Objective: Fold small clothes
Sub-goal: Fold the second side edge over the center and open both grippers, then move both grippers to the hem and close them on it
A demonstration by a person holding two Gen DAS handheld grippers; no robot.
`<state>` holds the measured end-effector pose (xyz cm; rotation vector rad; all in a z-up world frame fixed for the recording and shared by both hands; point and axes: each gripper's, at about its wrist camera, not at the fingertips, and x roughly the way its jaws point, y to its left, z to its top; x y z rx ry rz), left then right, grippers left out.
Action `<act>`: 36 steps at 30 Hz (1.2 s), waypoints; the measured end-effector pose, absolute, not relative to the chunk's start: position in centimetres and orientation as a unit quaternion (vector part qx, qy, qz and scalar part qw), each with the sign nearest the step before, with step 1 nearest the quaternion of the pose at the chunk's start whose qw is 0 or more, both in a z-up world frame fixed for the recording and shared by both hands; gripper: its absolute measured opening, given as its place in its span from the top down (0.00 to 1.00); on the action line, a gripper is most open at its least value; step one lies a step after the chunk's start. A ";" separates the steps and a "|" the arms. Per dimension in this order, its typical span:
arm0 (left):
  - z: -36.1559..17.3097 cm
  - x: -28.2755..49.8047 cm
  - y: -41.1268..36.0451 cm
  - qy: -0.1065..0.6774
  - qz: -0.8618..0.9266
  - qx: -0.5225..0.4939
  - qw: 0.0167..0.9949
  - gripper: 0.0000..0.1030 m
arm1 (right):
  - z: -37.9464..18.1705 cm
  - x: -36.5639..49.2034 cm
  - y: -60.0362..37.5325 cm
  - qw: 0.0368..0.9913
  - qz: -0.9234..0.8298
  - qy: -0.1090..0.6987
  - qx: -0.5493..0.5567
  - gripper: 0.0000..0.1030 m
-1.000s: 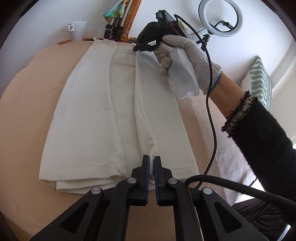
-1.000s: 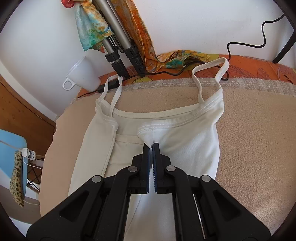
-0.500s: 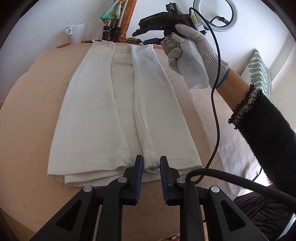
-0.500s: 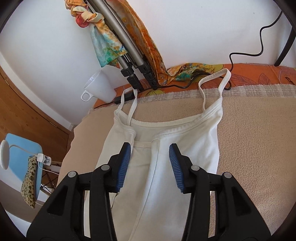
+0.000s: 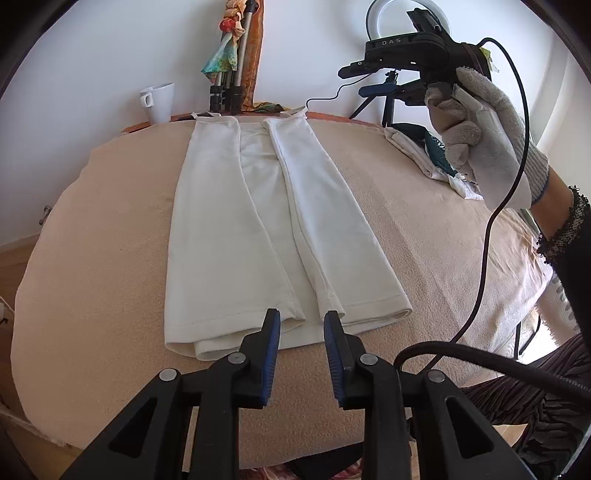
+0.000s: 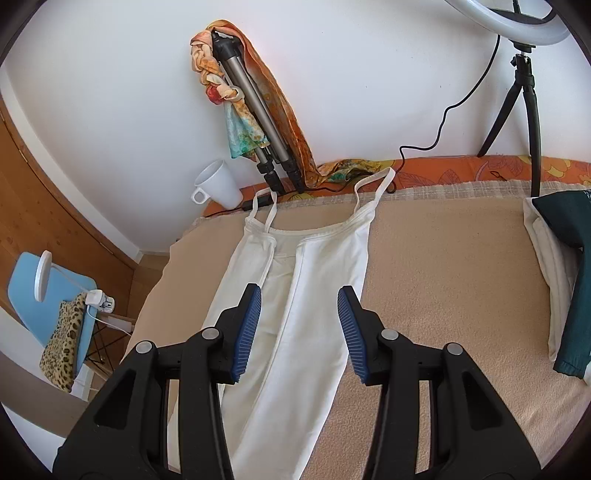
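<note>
Both long sides of the white camisole point(image 5: 266, 229) lie folded inward, crosswise fold pending, as the left gripper point(image 5: 301, 332) and right gripper point(image 6: 299, 328) hover with jaws released.

Background clutter around the beige fleece-covered table point(image 6: 443, 258)

White ceramic mug point(image 6: 218, 186) at the far edge by the wall, just beside a folded grey metal tripod point(image 6: 255, 114) leaning on the wall with an orange patterned scarf point(image 6: 280, 99) draped over it. White ring light point(image 6: 517, 18) on a black stand point(image 6: 526, 107) at far right, black cable trailing. Light-blue chair point(image 6: 44, 295) with leopard-print cloth point(image 6: 62, 343) at left. Orange floral cloth point(image 6: 461, 168) along the far edge.
</note>
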<state>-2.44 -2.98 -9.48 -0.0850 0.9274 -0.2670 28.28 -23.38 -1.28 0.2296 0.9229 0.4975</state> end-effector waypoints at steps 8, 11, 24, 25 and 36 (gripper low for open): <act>-9.1 -2.0 1.0 0.443 -0.095 -0.037 0.891 0.68 | -0.4 19.9 -25.0 0.852 0.239 0.458 0.092 0.56; -9.3 -1.3 3.0 0.451 -0.087 -0.052 0.887 0.65 | -1.7 16.3 -25.6 0.839 0.242 0.479 0.083 0.55; -12.6 0.4 8.6 0.511 -0.104 -0.243 0.818 0.60 | -11.6 9.3 -25.9 0.754 0.273 0.581 0.136 0.55; -12.8 0.4 8.6 0.515 -0.105 -0.246 0.814 0.61 | -12.1 9.4 -25.9 0.747 0.278 0.586 0.145 0.56; -13.2 0.7 6.9 0.527 -0.126 -0.240 0.806 0.58 | -13.2 9.2 -24.9 0.730 0.301 0.592 0.165 0.56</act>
